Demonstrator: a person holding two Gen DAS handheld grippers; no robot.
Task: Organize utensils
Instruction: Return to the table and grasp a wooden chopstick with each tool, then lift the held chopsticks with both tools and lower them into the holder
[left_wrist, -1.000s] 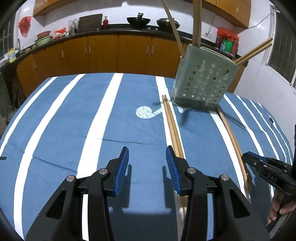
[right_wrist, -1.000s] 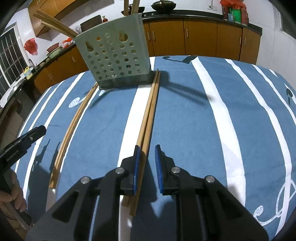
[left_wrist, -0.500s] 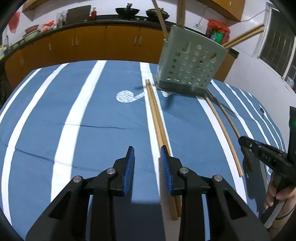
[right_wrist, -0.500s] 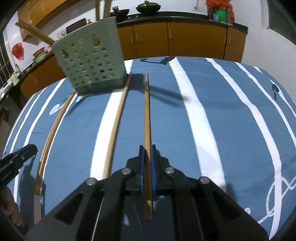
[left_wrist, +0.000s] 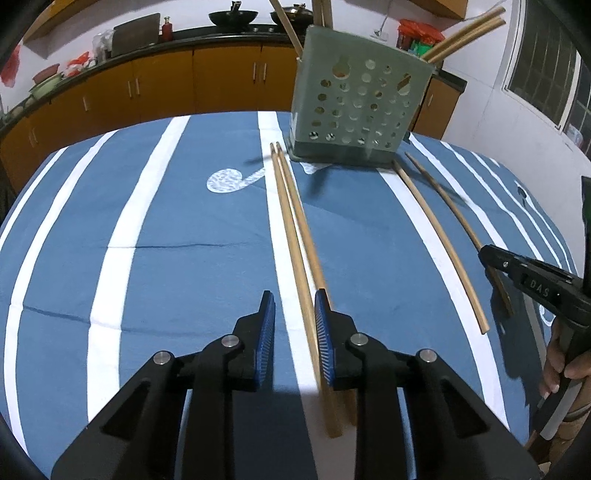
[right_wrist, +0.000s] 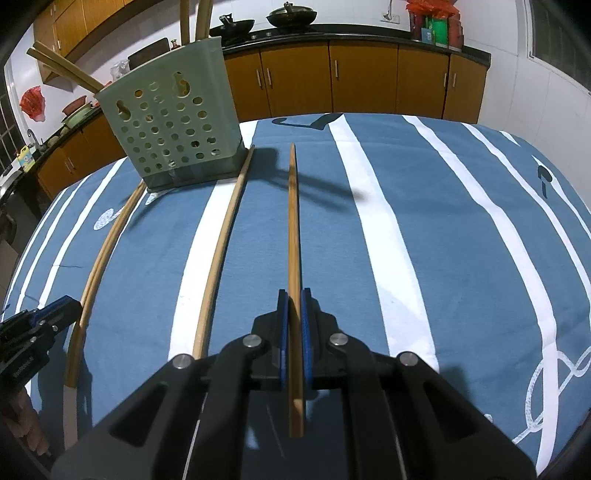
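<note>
A green perforated utensil holder (left_wrist: 356, 110) stands on the blue striped tablecloth and holds several wooden chopsticks; it also shows in the right wrist view (right_wrist: 173, 122). My left gripper (left_wrist: 294, 332) is open, its jaws around one chopstick (left_wrist: 293, 243) of a pair lying on the cloth. My right gripper (right_wrist: 292, 325) is shut on a single chopstick (right_wrist: 293, 229) and holds it above the cloth, pointing away. Its former partner chopstick (right_wrist: 221, 251) lies on the cloth to the left. The right gripper (left_wrist: 532, 284) shows at the right edge of the left wrist view.
The table (left_wrist: 184, 229) is covered in blue cloth with white stripes. Orange kitchen cabinets (right_wrist: 332, 81) and a dark counter with woks run behind it. The left gripper (right_wrist: 33, 332) appears at the left edge of the right wrist view, next to the pair of chopsticks (right_wrist: 103, 254).
My right gripper closed on one chopstick and lifted it away from its partner. My left gripper moved right and narrowed around one chopstick of the other pair.
</note>
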